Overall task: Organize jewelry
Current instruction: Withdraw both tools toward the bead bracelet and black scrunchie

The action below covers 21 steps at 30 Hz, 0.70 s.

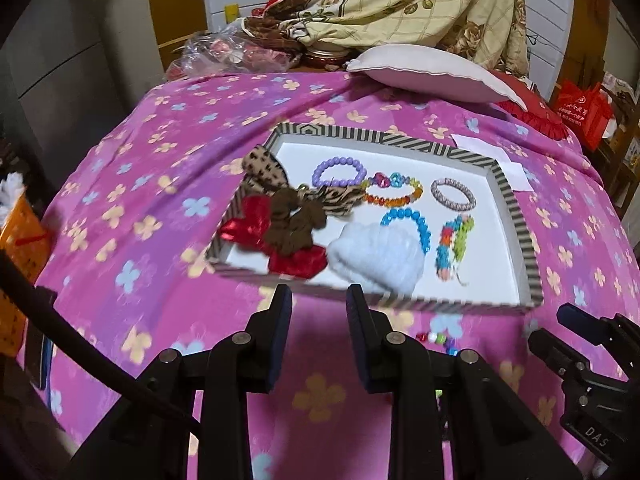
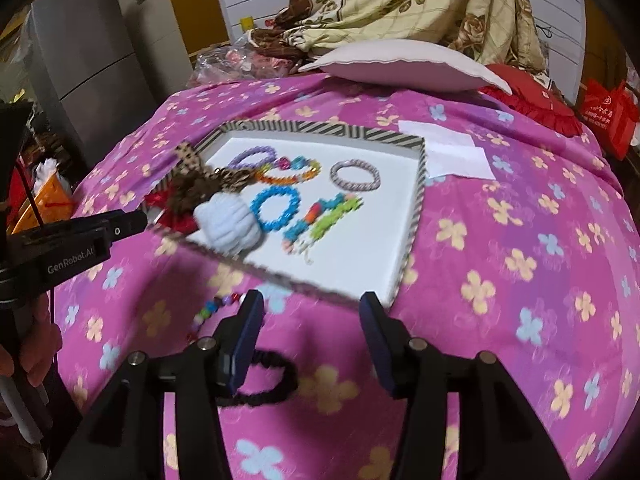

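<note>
A striped-rim tray [image 1: 516, 204] [image 2: 416, 208] with a white floor lies on the pink bedspread. It holds several bracelets: purple [image 1: 339, 172], multicolour [image 1: 394, 190], grey [image 1: 453, 195], blue [image 1: 408, 224] and a rainbow band [image 1: 454, 244]. Red, brown and leopard bows [image 1: 288, 220] and a white fluffy scrunchie [image 1: 376, 258] [image 2: 230, 224] fill its left side. A beaded bracelet [image 2: 212, 312] [image 1: 436, 338] and a black hair tie [image 2: 272, 380] lie on the bedspread in front of the tray. My left gripper [image 1: 318, 300] is open and empty just before the tray's front rim. My right gripper [image 2: 312, 312] is open and empty above the hair tie.
A white pillow [image 1: 432, 72] and a red cushion [image 1: 532, 112] lie at the far end of the bed. White paper sheets [image 2: 452, 152] lie right of the tray. A floral blanket [image 1: 400, 0] hangs behind. An orange basket [image 1: 20, 248] stands left of the bed.
</note>
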Each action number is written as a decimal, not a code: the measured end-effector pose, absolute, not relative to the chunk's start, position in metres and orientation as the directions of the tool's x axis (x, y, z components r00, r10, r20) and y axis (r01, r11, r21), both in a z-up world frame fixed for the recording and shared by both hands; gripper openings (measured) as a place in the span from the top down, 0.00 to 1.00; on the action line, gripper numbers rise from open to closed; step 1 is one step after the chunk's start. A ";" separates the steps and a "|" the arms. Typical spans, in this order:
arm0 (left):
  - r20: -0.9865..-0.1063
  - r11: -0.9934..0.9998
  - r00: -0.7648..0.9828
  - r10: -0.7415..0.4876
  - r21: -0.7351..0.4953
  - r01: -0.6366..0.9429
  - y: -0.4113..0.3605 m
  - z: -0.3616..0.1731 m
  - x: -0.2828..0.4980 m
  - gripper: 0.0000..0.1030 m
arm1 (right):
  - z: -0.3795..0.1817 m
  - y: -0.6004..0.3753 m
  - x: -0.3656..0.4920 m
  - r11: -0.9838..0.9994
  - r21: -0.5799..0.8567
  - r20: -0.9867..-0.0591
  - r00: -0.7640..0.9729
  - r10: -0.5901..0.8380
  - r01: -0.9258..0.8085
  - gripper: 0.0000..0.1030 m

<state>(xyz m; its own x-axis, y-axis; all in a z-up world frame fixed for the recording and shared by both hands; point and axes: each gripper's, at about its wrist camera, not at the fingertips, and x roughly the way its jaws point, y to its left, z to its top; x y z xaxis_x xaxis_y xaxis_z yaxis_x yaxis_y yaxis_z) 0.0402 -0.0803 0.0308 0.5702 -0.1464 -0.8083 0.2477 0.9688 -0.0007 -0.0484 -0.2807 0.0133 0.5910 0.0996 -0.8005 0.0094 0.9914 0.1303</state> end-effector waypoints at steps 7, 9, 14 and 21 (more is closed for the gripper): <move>-0.803 0.970 0.574 -0.158 -0.019 0.241 -0.065 0.031 0.014 0.53 | 0.010 -0.268 -0.075 0.992 0.126 -0.806 0.583 0.104 -0.002 0.49; -0.800 0.971 0.579 -0.159 -0.020 0.239 -0.062 0.032 0.008 0.53 | 0.011 -0.266 -0.081 0.993 0.122 -0.805 0.585 0.100 -0.002 0.49; -0.790 0.971 0.593 -0.159 -0.016 0.239 -0.057 0.033 -0.007 0.53 | 0.014 -0.259 -0.094 0.993 0.122 -0.799 0.592 0.101 -0.005 0.45; -0.789 0.971 0.594 -0.156 -0.013 0.238 -0.053 0.032 -0.018 0.53 | 0.017 -0.252 -0.102 0.994 0.112 -0.800 0.593 0.097 -0.012 0.43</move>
